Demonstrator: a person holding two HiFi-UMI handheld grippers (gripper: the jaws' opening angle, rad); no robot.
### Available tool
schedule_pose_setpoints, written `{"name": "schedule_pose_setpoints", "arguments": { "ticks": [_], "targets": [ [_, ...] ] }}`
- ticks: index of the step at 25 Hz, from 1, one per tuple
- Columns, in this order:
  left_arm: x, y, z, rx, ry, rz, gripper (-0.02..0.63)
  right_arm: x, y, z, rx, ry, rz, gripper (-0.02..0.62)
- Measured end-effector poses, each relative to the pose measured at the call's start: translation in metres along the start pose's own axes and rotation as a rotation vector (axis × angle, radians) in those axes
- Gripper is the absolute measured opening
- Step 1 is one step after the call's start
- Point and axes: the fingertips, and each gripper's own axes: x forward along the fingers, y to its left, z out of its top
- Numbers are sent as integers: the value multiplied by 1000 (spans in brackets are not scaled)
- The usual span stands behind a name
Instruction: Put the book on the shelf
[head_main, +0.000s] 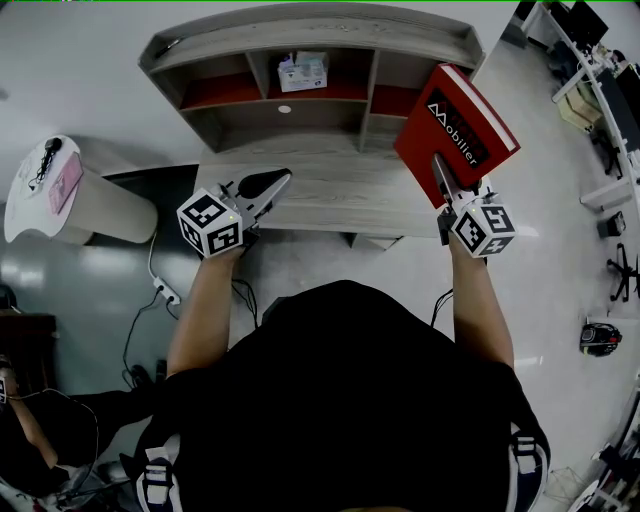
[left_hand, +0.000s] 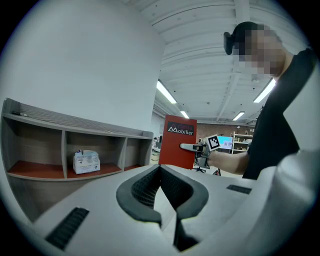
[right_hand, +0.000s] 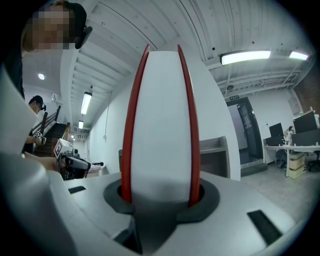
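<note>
A thick red book (head_main: 455, 120) with white lettering on its cover is tilted up in the air, in front of the right end of the wooden shelf (head_main: 310, 40). My right gripper (head_main: 443, 175) is shut on its lower edge. The right gripper view shows its white pages (right_hand: 161, 125) standing between the jaws. In the left gripper view the book (left_hand: 177, 142) is upright beyond the shelf's (left_hand: 65, 150) right end. My left gripper (head_main: 268, 186) hovers over the desk top (head_main: 340, 195), shut with nothing between its fingers (left_hand: 150, 192).
A white pack (head_main: 303, 72) sits in the shelf's middle compartment; the compartments on each side have red floors. A round white table (head_main: 60, 190) with a pink item stands at the left. A power strip (head_main: 165, 292) lies on the floor. Office chairs stand far right.
</note>
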Motion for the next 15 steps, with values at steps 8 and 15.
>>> {"name": "schedule_pose_setpoints", "arguments": {
  "ticks": [8,15],
  "targets": [
    [3,-8,1,6,-9,0,20,-3,-2,5,-16,-15,-4,170],
    [4,-7,-2,1,-5,-5,20,-3,-2,2,-15,-8,-10,170]
  ]
}}
